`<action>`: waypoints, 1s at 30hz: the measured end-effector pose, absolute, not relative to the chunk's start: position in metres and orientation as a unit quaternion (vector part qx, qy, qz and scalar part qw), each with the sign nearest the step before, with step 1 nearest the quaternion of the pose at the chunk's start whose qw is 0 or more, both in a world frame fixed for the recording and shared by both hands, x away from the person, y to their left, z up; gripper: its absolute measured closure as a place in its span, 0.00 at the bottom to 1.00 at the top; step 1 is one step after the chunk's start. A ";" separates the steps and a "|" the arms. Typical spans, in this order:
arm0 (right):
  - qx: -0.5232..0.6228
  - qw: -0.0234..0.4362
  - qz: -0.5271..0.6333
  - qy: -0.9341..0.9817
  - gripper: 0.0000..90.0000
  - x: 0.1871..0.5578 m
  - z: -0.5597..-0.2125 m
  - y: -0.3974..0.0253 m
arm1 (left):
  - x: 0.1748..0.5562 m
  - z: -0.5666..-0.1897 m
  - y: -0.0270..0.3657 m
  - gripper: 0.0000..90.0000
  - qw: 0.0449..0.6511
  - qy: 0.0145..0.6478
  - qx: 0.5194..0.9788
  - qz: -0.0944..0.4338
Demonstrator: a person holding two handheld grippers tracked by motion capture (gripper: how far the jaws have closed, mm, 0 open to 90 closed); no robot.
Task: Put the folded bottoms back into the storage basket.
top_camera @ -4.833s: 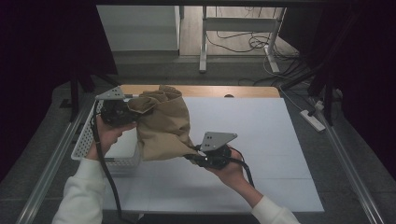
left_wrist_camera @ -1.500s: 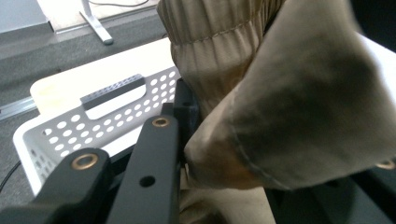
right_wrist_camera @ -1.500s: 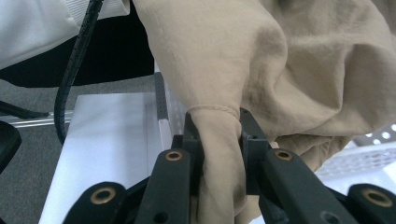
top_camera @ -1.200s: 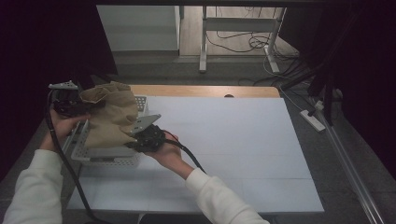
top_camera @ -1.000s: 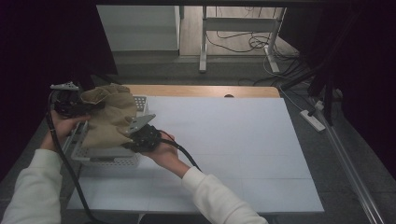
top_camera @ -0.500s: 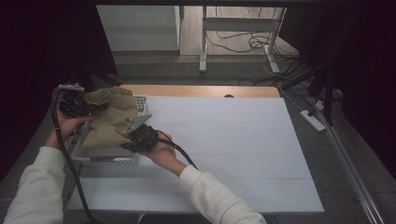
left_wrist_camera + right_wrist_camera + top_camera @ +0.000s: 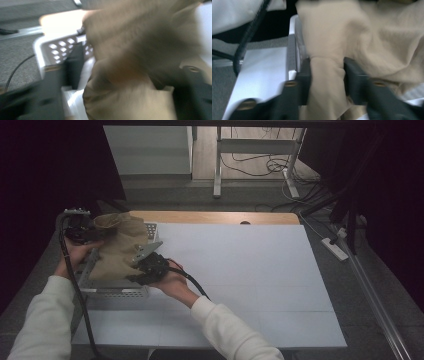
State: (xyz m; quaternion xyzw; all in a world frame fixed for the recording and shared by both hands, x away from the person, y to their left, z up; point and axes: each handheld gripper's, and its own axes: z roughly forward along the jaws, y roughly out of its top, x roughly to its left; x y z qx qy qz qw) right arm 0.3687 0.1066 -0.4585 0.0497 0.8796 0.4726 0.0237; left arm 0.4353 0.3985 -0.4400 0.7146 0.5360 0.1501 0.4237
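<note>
A tan cloth (image 7: 120, 249) hangs bunched over a white perforated basket (image 7: 116, 293) at the table's left edge. My left gripper (image 7: 84, 229) is shut on the cloth's upper far end, at the basket's far left. My right gripper (image 7: 146, 268) is shut on the cloth's lower near edge, at the basket's right side. In the right gripper view a fold of cloth (image 7: 327, 75) is pinched between the two black jaws, beside the basket wall (image 7: 294, 50). The left gripper view is blurred; the cloth (image 7: 130, 50) lies across its jaws above the basket rim (image 7: 57, 46).
The white table top (image 7: 260, 275) stretches out to the right of the basket. A wooden strip (image 7: 220, 217) runs along the far edge. A power strip (image 7: 336, 249) lies off the table's right side. A sleeve (image 7: 234, 12) and cable (image 7: 249, 27) show beyond the basket.
Both grippers have carried the cloth left from the table's middle to the basket. Over the last second it has sunk lower over the basket, and the right gripper has edged closer.
</note>
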 end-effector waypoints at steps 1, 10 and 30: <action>0.059 0.026 0.480 0.875 0.48 0.368 -0.456 0.105 | 0.436 -0.439 0.398 0.35 0.422 0.537 0.714 0.152; 0.075 0.025 0.498 0.863 0.39 0.365 -0.447 0.082 | 0.431 -0.430 0.385 0.32 0.422 0.514 0.730 0.156; 0.096 0.040 0.518 0.849 0.39 0.369 -0.444 -0.019 | 0.382 -0.418 0.323 0.34 0.426 0.456 0.765 0.159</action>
